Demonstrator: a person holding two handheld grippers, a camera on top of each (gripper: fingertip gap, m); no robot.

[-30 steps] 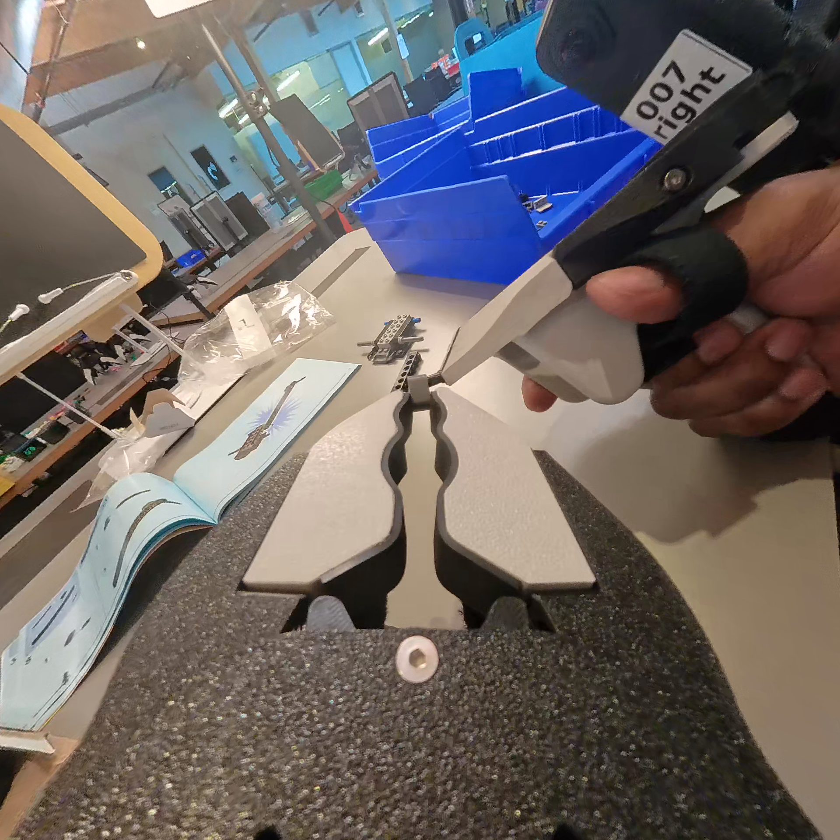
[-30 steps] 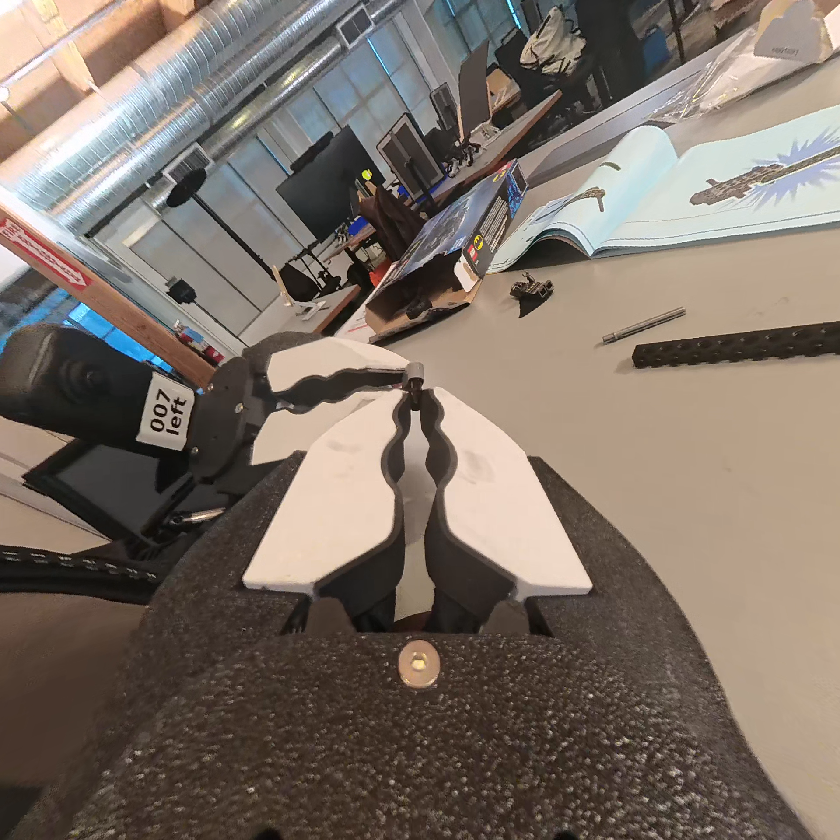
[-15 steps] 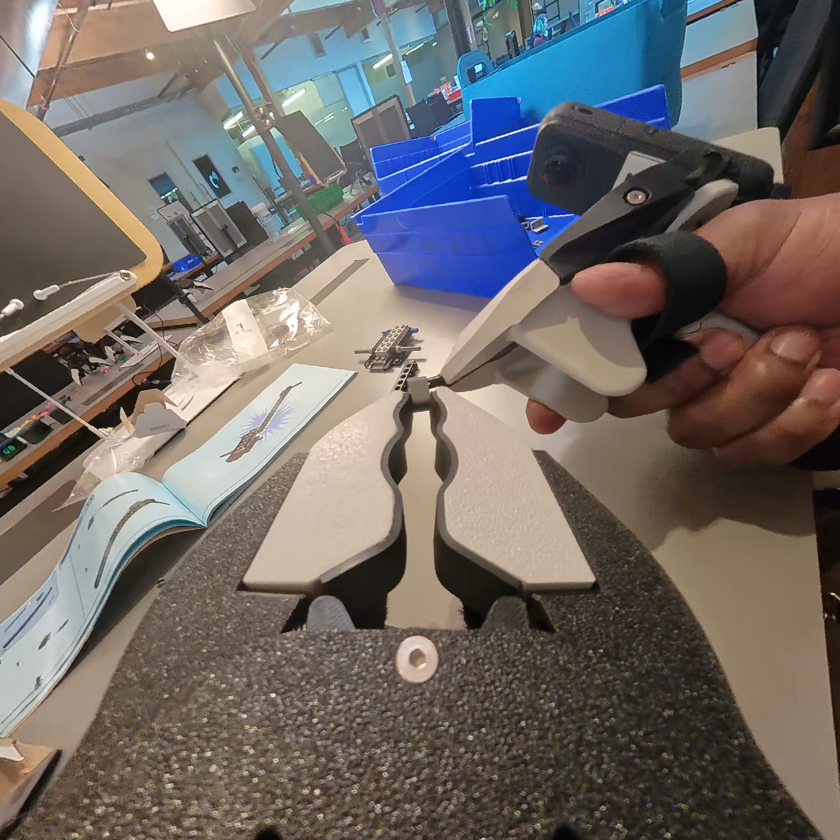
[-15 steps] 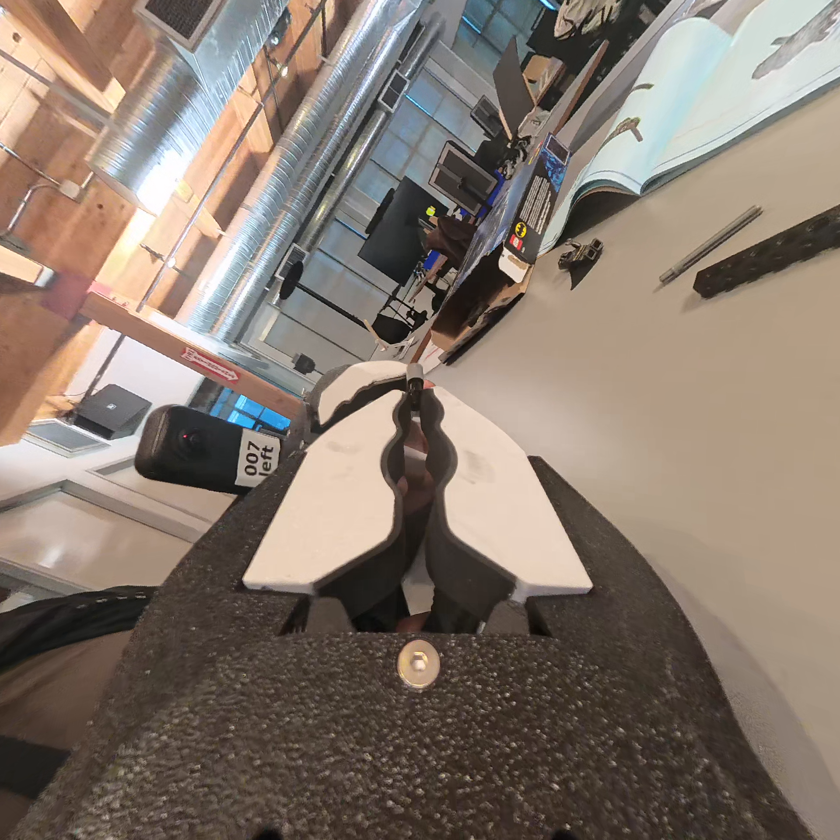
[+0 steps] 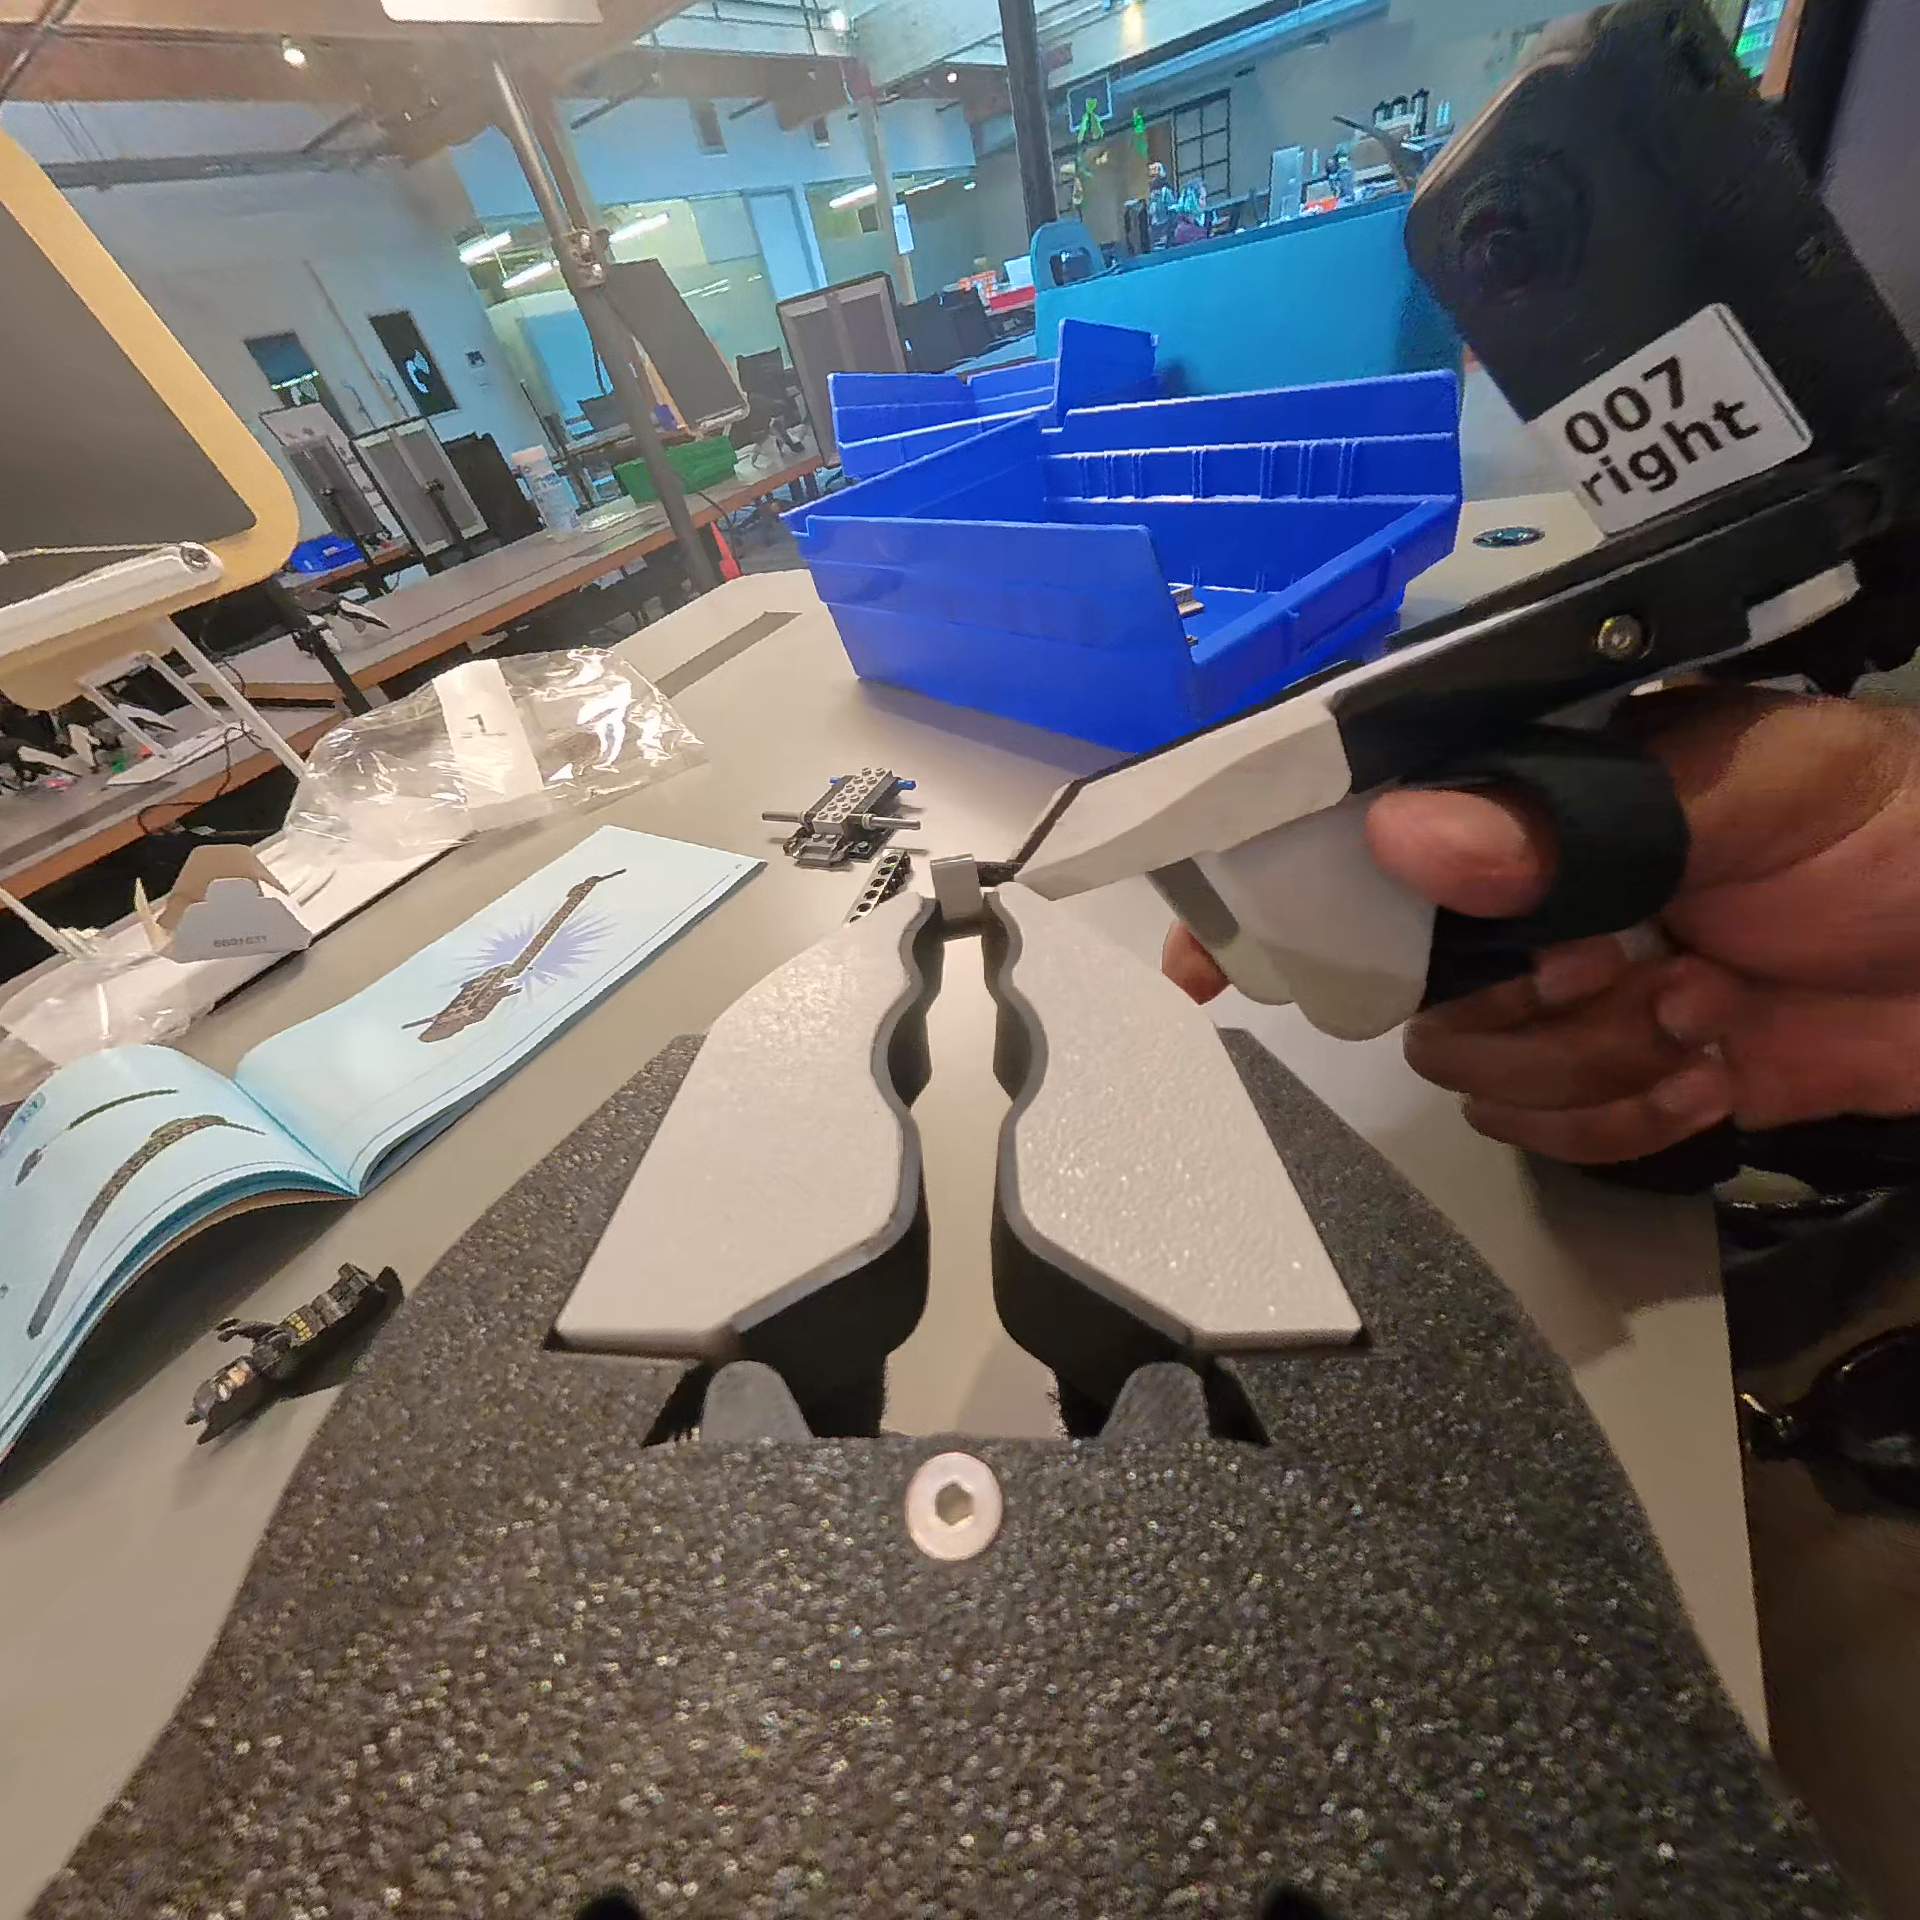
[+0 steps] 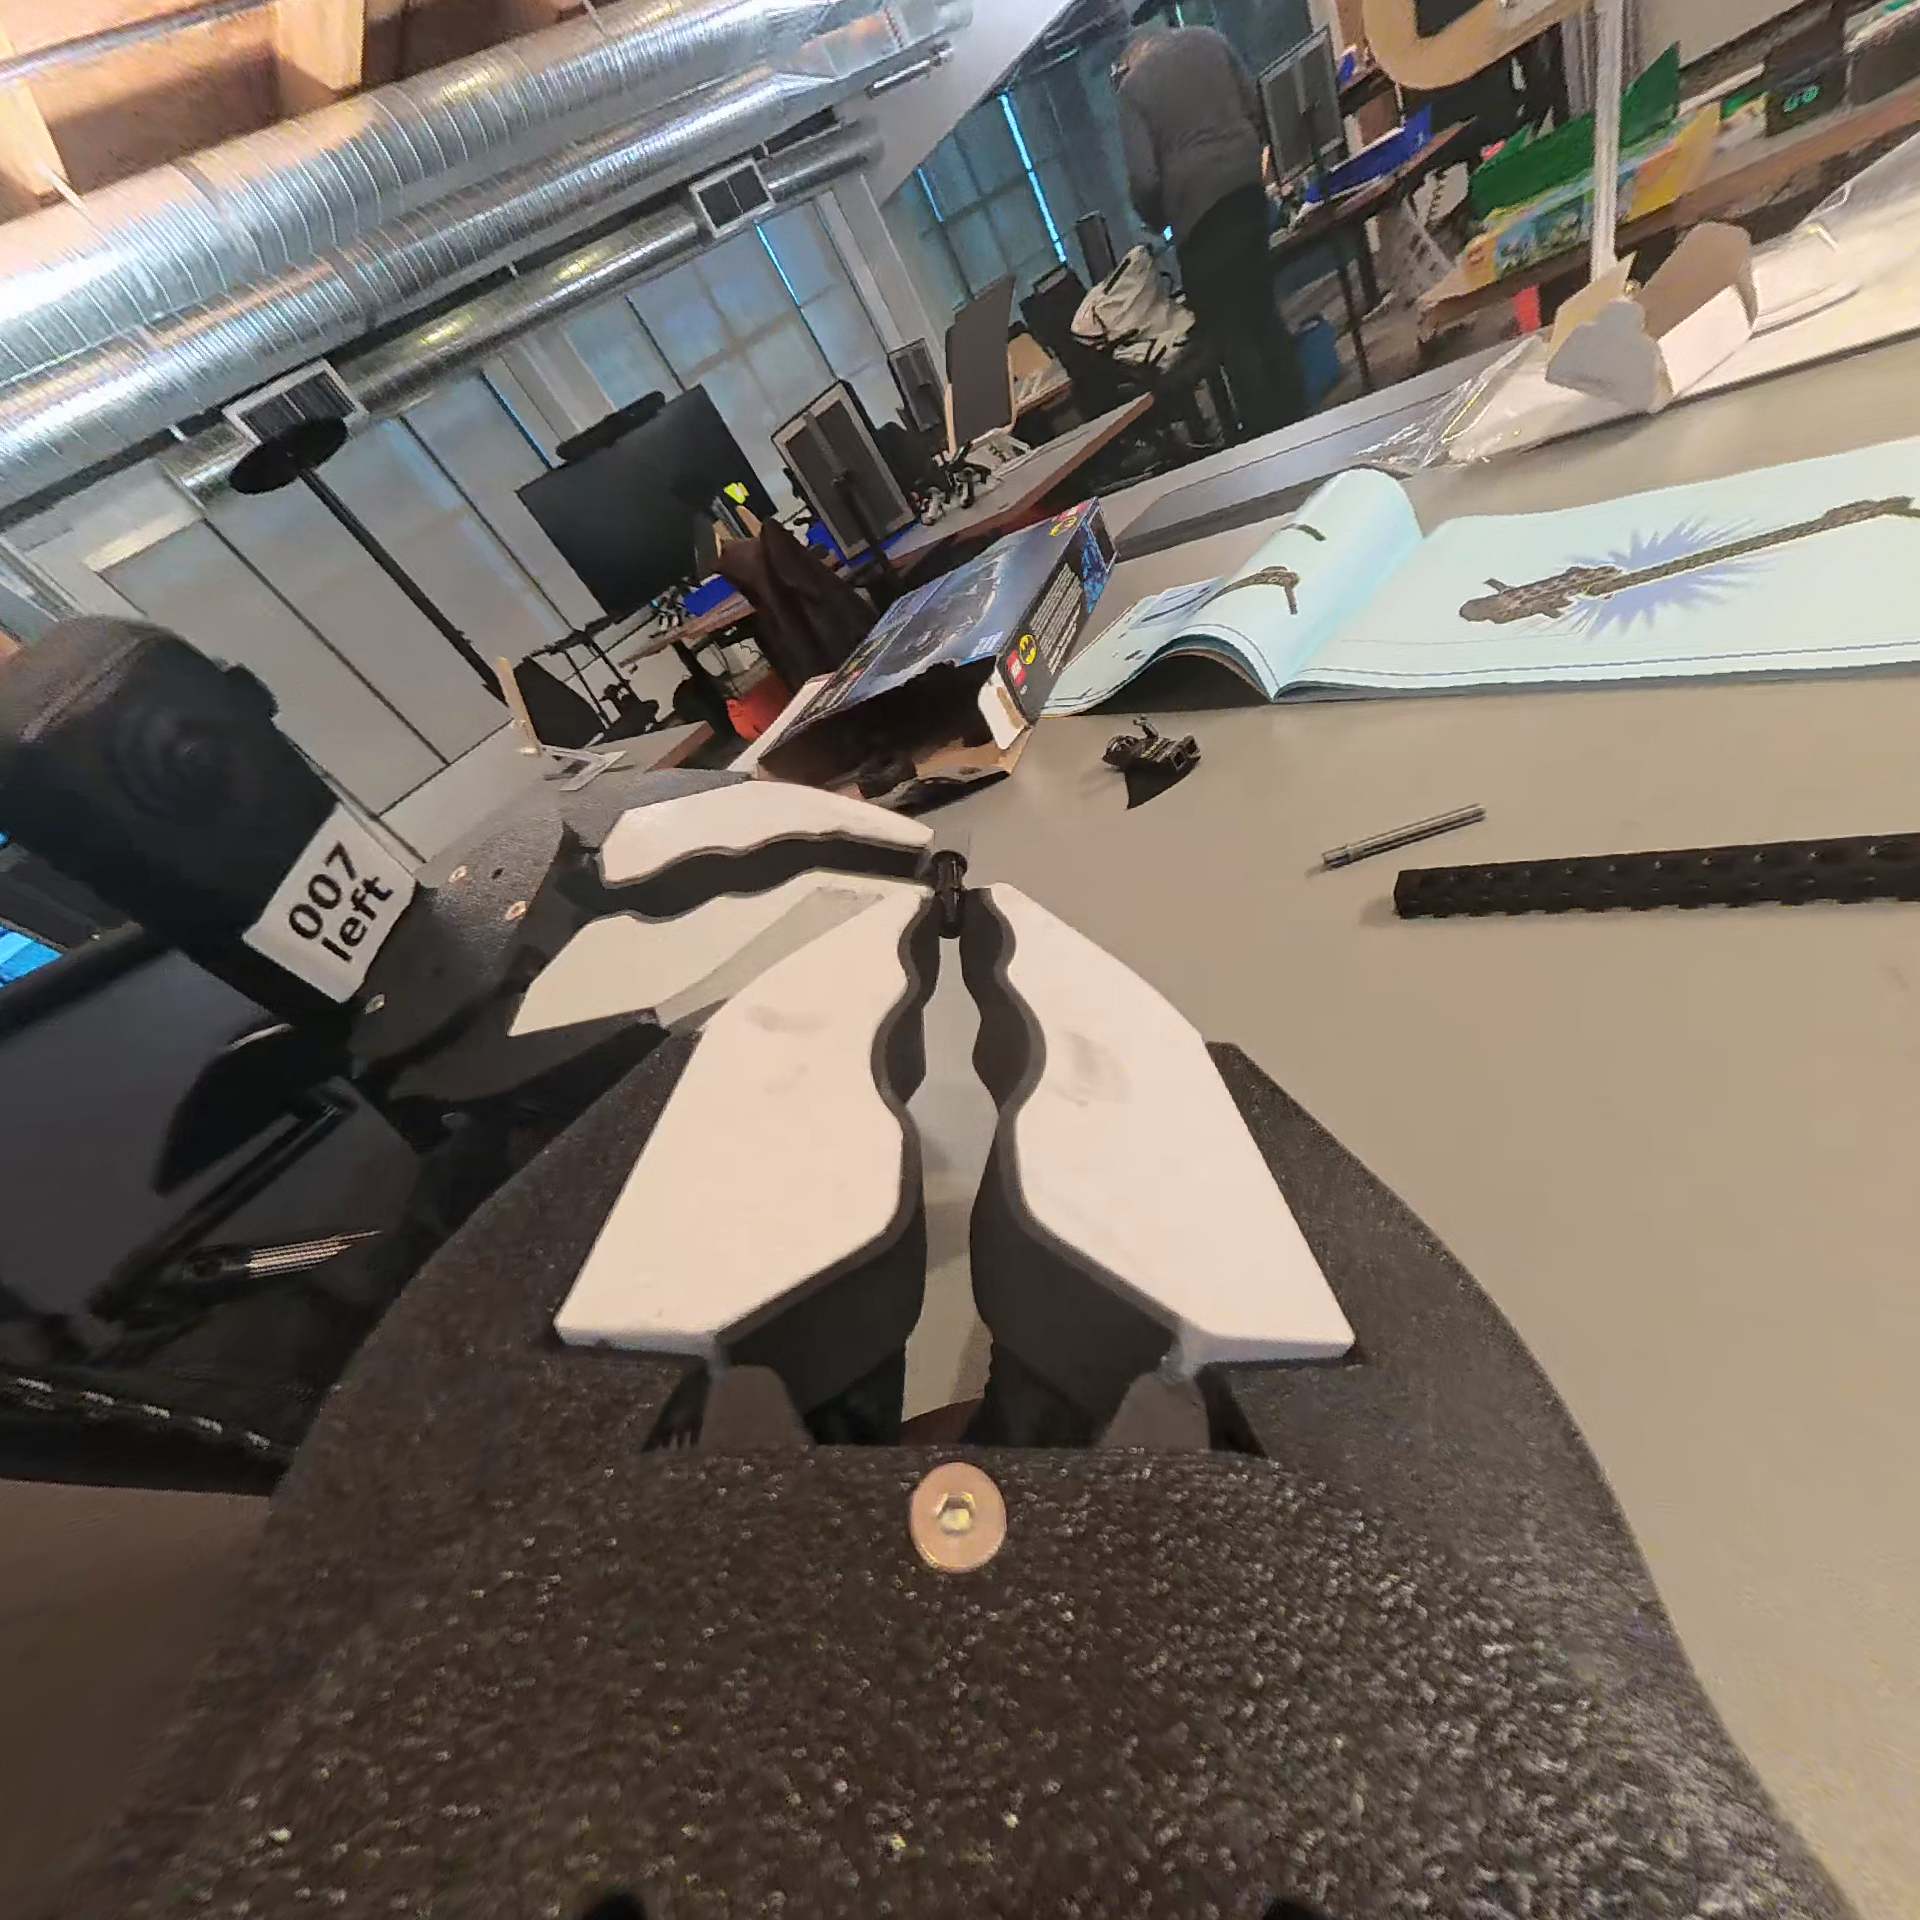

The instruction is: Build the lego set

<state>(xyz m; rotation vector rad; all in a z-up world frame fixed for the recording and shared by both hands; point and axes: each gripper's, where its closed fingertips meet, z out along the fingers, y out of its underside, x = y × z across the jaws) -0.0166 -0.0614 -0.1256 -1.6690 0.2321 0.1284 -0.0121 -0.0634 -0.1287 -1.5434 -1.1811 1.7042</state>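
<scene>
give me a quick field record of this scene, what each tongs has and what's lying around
left tongs: shut on a small grey piece
right tongs: shut on a small black pin, its tip at the grey piece
surface: grey table
near tips: long black holed beam, thin grey rod
left side: open light-blue booklet, clear plastic bag
far: blue bins, small grey brick assembly

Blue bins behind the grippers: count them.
3 at least: the front blue bin, a second bin stacked behind it, a third bin at far left; more may be hidden.
</scene>
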